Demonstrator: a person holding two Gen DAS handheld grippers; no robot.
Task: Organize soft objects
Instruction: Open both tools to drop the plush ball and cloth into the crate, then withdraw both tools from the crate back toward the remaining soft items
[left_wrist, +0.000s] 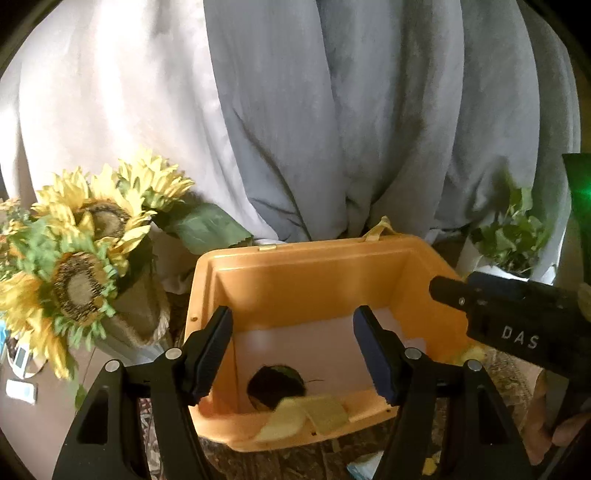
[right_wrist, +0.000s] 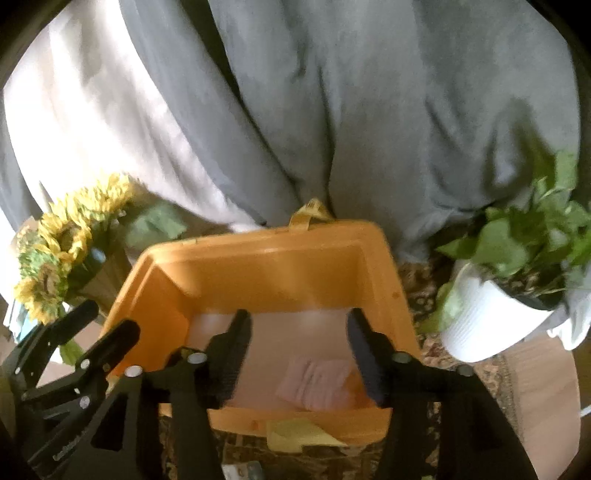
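Observation:
An orange plastic bin (left_wrist: 317, 273) stands on a patterned rug; it also shows in the right wrist view (right_wrist: 258, 266). In the left wrist view a dark round soft object (left_wrist: 277, 384) lies on the bin floor, and a yellow cloth (left_wrist: 306, 413) drapes over the near rim. In the right wrist view a pink folded cloth (right_wrist: 314, 384) lies in the bin and the yellow cloth (right_wrist: 299, 434) hangs on the near rim. My left gripper (left_wrist: 291, 354) is open and empty above the bin. My right gripper (right_wrist: 295, 354) is open and empty above the pink cloth.
Artificial sunflowers (left_wrist: 81, 251) in a burlap-wrapped vase stand left of the bin. A green plant in a white pot (right_wrist: 495, 314) stands to the right. Grey and white curtains (left_wrist: 332, 110) hang behind. The other gripper's body (left_wrist: 517, 321) reaches in from the right.

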